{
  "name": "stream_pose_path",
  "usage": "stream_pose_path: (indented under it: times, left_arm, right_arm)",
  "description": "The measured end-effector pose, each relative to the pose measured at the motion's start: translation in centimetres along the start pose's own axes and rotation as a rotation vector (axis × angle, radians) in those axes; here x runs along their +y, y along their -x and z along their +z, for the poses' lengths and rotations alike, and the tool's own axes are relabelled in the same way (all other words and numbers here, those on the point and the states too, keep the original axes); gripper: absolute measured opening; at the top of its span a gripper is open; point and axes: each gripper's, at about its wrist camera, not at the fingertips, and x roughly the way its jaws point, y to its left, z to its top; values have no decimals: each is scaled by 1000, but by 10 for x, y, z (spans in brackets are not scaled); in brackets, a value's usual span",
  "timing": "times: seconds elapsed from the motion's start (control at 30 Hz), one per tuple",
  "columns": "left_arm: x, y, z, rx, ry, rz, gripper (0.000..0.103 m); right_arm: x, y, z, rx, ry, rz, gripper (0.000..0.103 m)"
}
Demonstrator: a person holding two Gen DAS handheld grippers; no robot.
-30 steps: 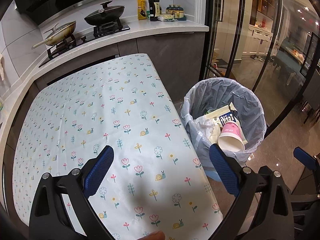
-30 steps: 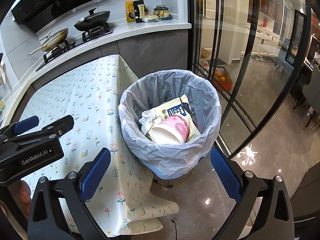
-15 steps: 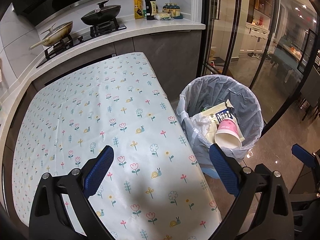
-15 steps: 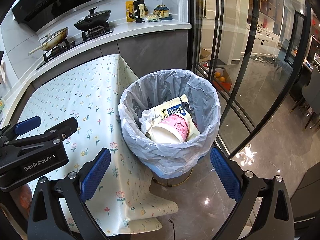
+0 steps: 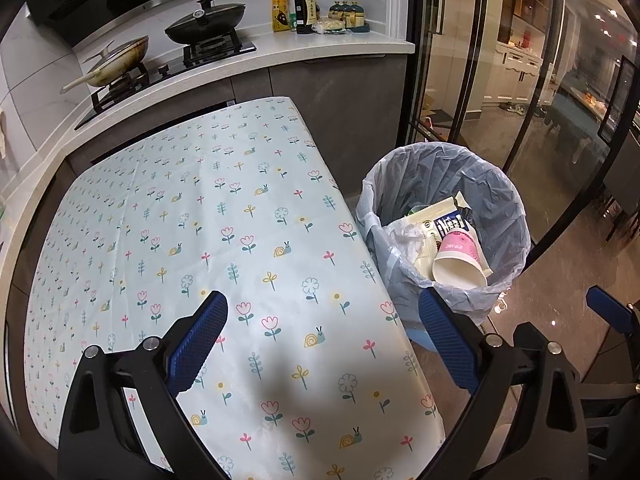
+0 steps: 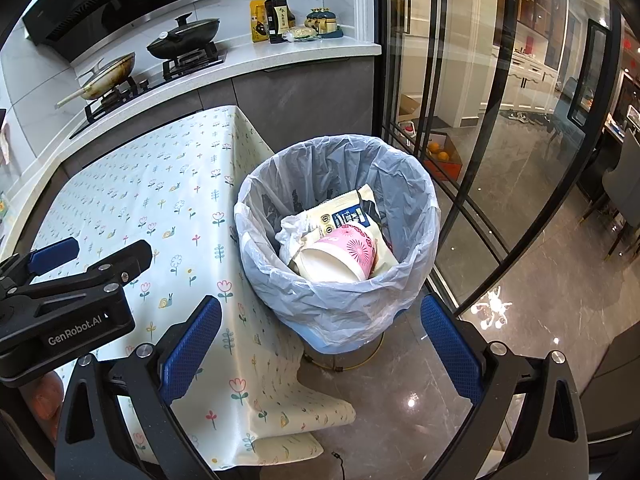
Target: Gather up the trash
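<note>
A bin lined with a clear bag stands on the floor right of the table; it also shows in the left wrist view. In it lie a pink paper cup, a cream snack packet and crumpled white plastic. The cup also shows in the left wrist view. My left gripper is open and empty above the table's near right part. My right gripper is open and empty, above the near rim of the bin. The left gripper also shows at the left of the right wrist view.
The table has a floral cloth with nothing on it. Behind it runs a counter with a stove, a black pot, a pan and bottles. Glass sliding doors stand right of the bin.
The left gripper has drawn back and up a little, so the table and bin sit further off. The right gripper has hardly moved. Both stay open.
</note>
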Motion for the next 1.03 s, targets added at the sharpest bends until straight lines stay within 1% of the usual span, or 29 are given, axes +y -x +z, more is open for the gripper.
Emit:
stream_pose_path:
  times: [0.87,1.03]
  left_arm:
    - [-2,2,-2,-12,-15,-1,92]
    - [-2,1,-3,-8,-10,-13,92]
  right_arm:
    - [0,-1,-2,3,-3,0,96]
    - [-1,-3,-5,7,1,-6,96]
